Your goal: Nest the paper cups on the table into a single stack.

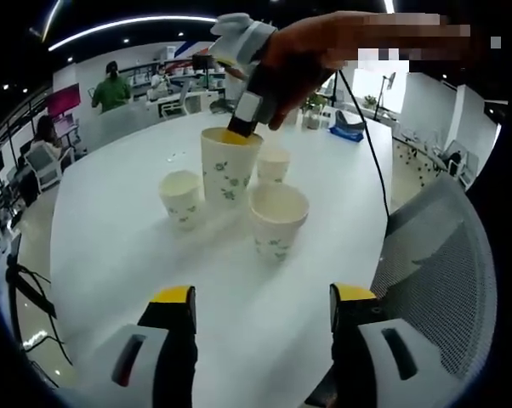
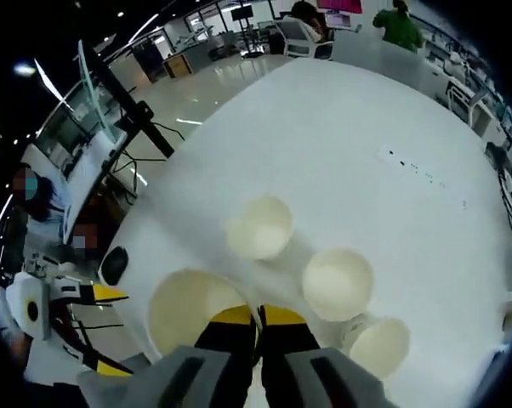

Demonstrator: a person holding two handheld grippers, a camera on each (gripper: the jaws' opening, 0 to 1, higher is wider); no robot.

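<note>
Four paper cups stand close together on a white bench (image 1: 111,246). The right tool (image 1: 239,127), jaws nearly together, grips the rim of the tall cup (image 1: 230,174). Three short cups surround it: left (image 1: 181,198), front (image 1: 278,219), behind (image 1: 274,164). The left tool (image 1: 260,306) waits wide apart, nearer, beside a mesh chair (image 1: 443,272).

Four white paper cups with green leaf print stand on the round white table (image 1: 111,246) — one tall stack (image 1: 230,170), three single cups (image 1: 180,198) (image 1: 278,219) (image 1: 273,164) beside it.
</note>
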